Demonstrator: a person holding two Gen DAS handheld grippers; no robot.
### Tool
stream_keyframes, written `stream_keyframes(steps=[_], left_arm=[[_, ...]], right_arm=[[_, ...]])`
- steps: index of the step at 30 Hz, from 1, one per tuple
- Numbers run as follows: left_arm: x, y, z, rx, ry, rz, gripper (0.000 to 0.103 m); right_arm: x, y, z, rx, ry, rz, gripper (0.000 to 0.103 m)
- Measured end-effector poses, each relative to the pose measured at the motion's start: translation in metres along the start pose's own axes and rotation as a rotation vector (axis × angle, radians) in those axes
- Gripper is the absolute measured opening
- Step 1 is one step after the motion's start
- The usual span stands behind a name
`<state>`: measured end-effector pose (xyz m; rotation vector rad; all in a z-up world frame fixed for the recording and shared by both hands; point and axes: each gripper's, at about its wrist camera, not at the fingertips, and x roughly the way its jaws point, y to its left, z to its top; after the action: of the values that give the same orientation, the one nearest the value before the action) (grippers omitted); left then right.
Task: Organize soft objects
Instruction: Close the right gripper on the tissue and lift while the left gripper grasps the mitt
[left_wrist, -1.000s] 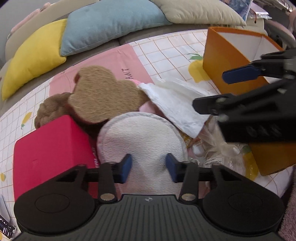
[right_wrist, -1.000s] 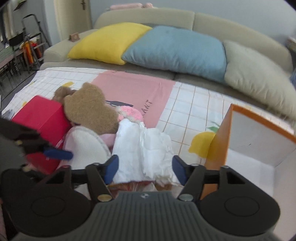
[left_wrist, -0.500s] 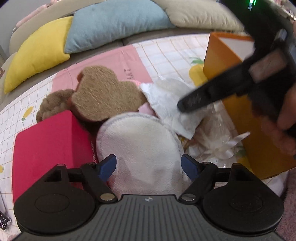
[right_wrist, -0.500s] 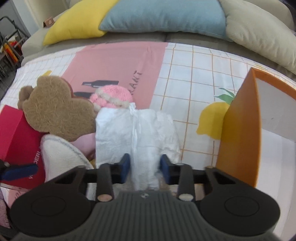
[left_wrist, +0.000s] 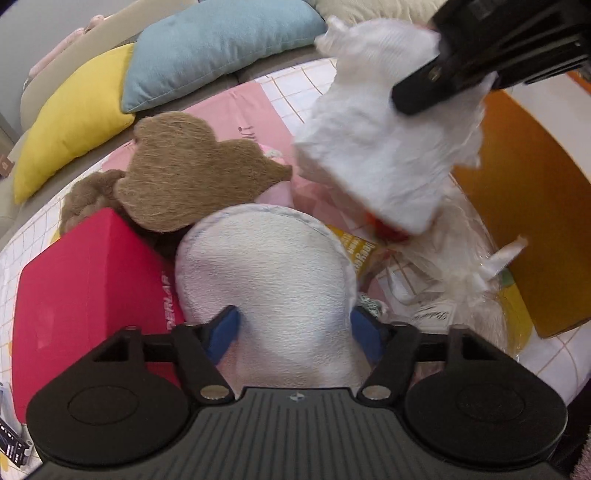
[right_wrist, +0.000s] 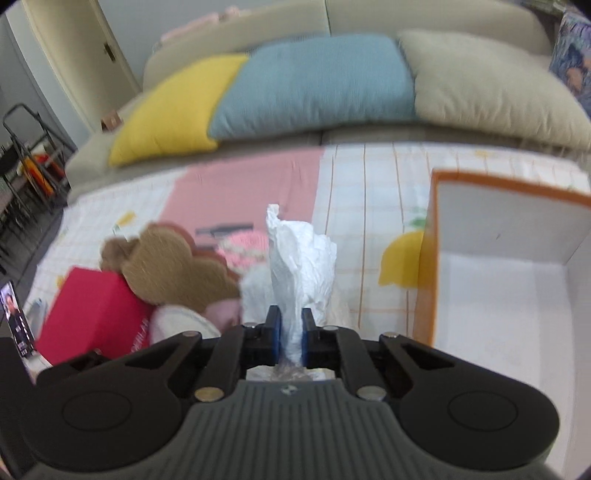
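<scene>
The right hand-held gripper (right_wrist: 290, 330) is clamped on a crumpled white tissue-like cloth (right_wrist: 301, 266), its blue pads (right_wrist: 275, 334) pressed tight against the lower end of the bundle. The cloth rises straight up from between the fingers and stands raised above the pile of things below. In the left wrist view the same cloth (left_wrist: 384, 147) hangs in the upper right, above the clutter and just left of the orange box (left_wrist: 528, 206), with the right hand-held gripper's black body reaching in from the top right corner.

The left hand-held gripper (left_wrist: 295, 330) has its fingers spread apart on either side of a round white plush pad (left_wrist: 269, 273); the left blue pad (left_wrist: 221, 330) sits against the pad's edge and the right one at its other flank, without a squeeze. The plush pad lies directly ahead of the fingers, leaning over a red box (left_wrist: 81, 288) on its left. Behind it rests a brown bear-shaped flat cushion (left_wrist: 192, 177), overlapping the red box's far corner. Clear plastic wrapping (left_wrist: 454, 266) lies between the plush pad and the orange box. Everything sits on a checked mat with a pink panel (right_wrist: 243, 184), in front of a sofa carrying yellow (right_wrist: 173, 110), blue (right_wrist: 314, 85) and beige cushions (right_wrist: 491, 92)
</scene>
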<state>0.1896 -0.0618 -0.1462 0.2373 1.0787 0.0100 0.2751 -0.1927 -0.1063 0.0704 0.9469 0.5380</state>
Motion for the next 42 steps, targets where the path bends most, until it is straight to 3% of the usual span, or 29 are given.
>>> stream_keyframes(steps=[2, 4, 8, 9, 11, 12, 13, 15, 21, 24, 27, 29, 34, 36, 42], left_arm=[[-0.006, 0.009, 0.000, -0.027, -0.007, -0.031, 0.056], [-0.012, 0.017, -0.003, -0.046, -0.021, -0.051, 0.033], [-0.012, 0.020, -0.010, -0.027, -0.021, -0.045, 0.021], [-0.015, 0.020, -0.012, -0.042, -0.038, -0.069, 0.022], [-0.026, 0.015, -0.015, -0.042, -0.074, -0.069, 0.042], [-0.031, 0.009, -0.018, -0.023, -0.093, -0.067, 0.073], [-0.036, 0.004, -0.022, 0.004, -0.121, -0.070, 0.085], [-0.039, -0.010, -0.031, 0.091, -0.136, -0.056, 0.084], [-0.022, -0.045, -0.055, 0.277, -0.083, 0.009, 0.086], [-0.009, -0.049, -0.060, 0.305, -0.046, 0.077, 0.086], [0.000, -0.047, -0.054, 0.281, -0.025, 0.091, 0.085], [-0.002, -0.047, -0.052, 0.272, -0.026, 0.102, 0.080], [-0.010, -0.036, -0.049, 0.219, -0.052, 0.066, 0.047], [-0.015, -0.028, -0.048, 0.190, -0.068, 0.055, 0.038], [-0.052, 0.005, -0.043, 0.041, -0.137, -0.048, 0.028]], right_arm=[[-0.012, 0.001, 0.003, 0.002, -0.035, -0.002, 0.008], [-0.022, 0.000, 0.003, 0.013, -0.061, -0.009, 0.008], [-0.036, -0.002, -0.002, 0.056, -0.094, 0.000, 0.008], [-0.040, -0.002, -0.005, 0.063, -0.098, 0.004, 0.008], [-0.049, -0.001, -0.013, 0.072, -0.103, 0.007, 0.008], [-0.053, 0.000, -0.018, 0.076, -0.104, 0.006, 0.008], [-0.056, 0.001, -0.024, 0.089, -0.105, 0.009, 0.008], [-0.063, 0.000, -0.036, 0.120, -0.111, 0.022, 0.008], [-0.084, -0.010, -0.065, 0.225, -0.184, 0.026, 0.007], [-0.098, -0.016, -0.065, 0.247, -0.223, 0.029, 0.007], [-0.118, -0.021, -0.056, 0.247, -0.266, 0.032, 0.007], [-0.130, -0.027, -0.048, 0.265, -0.289, 0.056, 0.007], [-0.156, -0.027, -0.036, 0.245, -0.342, 0.053, 0.007], [-0.161, -0.024, -0.035, 0.232, -0.352, 0.048, 0.007], [-0.161, -0.017, -0.037, 0.201, -0.334, 0.029, 0.007]])
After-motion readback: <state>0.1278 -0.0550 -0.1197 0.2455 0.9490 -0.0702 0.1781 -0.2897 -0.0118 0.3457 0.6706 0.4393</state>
